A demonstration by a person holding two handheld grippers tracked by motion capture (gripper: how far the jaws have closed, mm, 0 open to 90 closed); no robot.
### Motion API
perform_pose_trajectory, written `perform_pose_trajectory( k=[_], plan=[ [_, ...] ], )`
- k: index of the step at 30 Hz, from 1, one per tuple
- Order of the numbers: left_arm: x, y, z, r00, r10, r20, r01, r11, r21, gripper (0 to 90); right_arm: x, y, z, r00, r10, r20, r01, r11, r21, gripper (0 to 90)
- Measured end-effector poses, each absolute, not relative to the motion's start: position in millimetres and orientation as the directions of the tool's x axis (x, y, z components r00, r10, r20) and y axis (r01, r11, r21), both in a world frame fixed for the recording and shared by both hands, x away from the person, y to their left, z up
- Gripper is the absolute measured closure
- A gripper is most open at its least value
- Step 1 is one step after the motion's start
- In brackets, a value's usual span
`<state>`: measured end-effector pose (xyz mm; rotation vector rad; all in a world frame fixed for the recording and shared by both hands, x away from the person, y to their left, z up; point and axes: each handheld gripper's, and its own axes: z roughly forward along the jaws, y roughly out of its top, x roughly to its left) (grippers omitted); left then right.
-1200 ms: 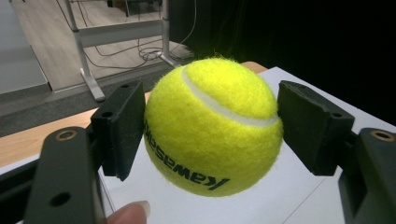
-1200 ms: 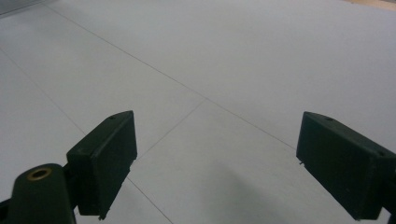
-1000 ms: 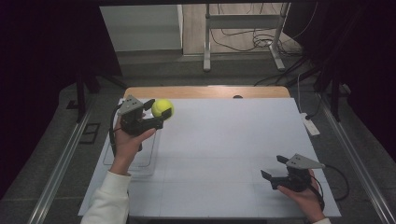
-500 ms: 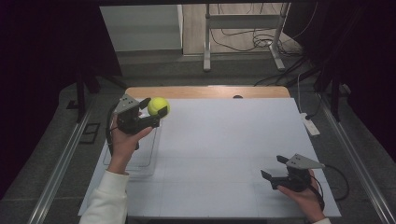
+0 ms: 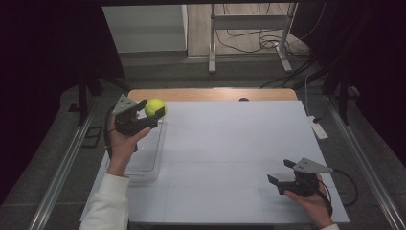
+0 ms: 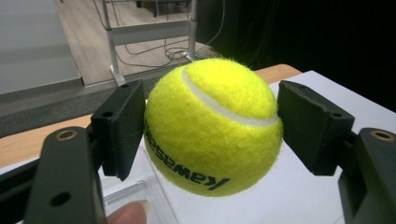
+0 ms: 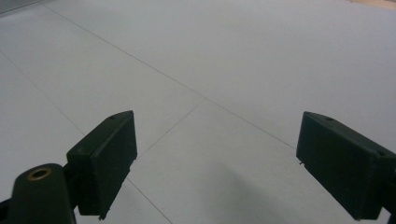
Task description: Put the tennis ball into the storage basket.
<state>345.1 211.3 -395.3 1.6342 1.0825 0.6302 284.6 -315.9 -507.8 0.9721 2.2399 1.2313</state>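
At the left of the high view, the left gripper [image 5: 152,114] is raised above the desk [image 5: 230,158] with its jaws clenched on the tennis ball [image 5: 155,107], the pads pressing its two opposite sides as the left gripper view confirms [image 6: 212,126]; the ball hangs over the far end of the clear plastic tray [image 5: 146,158] at the desk's left edge, so a release would call for a short descent into it. At the right, well apart from ball and tray, the right gripper [image 5: 282,172] rests low with jaws released and nothing between them.
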Motion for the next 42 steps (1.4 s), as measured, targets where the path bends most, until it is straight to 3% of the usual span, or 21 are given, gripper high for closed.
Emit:
perform_pose_trajectory(
  k=[42],
  plan=[
    [357.8, 245.0, -408.2, 0.33, 0.938, -0.105, 0.386, -0.033, 0.922, 27.2, 284.3, -316.4, -505.6, -0.675, 0.738, -0.019, 0.373, 0.364, 0.853, 12.8]
  ],
)
